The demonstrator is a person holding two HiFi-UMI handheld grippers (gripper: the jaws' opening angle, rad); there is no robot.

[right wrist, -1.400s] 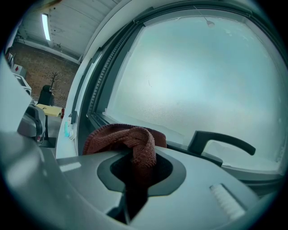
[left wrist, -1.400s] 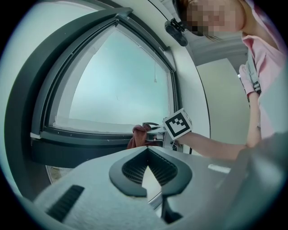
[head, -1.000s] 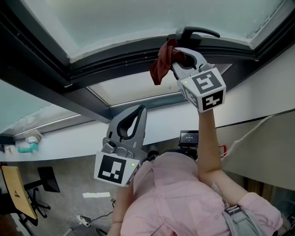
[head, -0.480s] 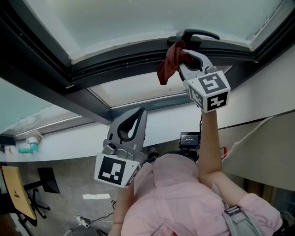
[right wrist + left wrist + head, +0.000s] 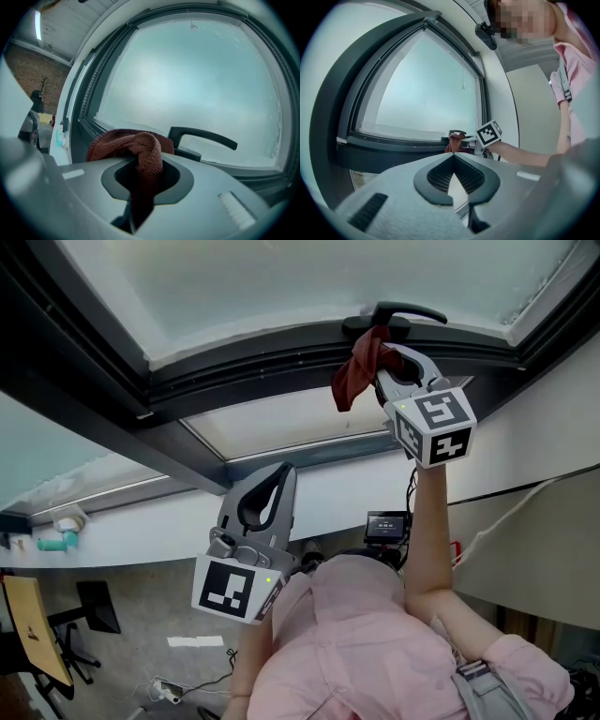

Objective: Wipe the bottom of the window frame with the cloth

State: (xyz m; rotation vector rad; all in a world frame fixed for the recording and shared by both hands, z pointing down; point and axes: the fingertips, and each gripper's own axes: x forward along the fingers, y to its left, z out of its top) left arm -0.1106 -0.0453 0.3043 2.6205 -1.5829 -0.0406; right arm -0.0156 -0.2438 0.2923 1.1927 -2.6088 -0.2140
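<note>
Window frame (image 5: 281, 367) with cloth (image 5: 358, 371) near the handle (image 5: 398, 313).
Right gripper (image 5: 384, 357) is pinching the cloth; left gripper (image 5: 284, 468) is hanging closed, empty. Cloth may be snagging on the handle.

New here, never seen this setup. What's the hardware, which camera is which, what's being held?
No robot arm: a person in a pink shirt holds a grey two-jaw gripper in each hand. The head view comes from a camera on the person's head; the two gripper views ride on the grippers and look along their jaws. The right gripper is shut on a dark red woven cloth, up at the bottom of the dark window frame beside the black lever handle. The left gripper hangs lower, jaws together, empty.
</note>
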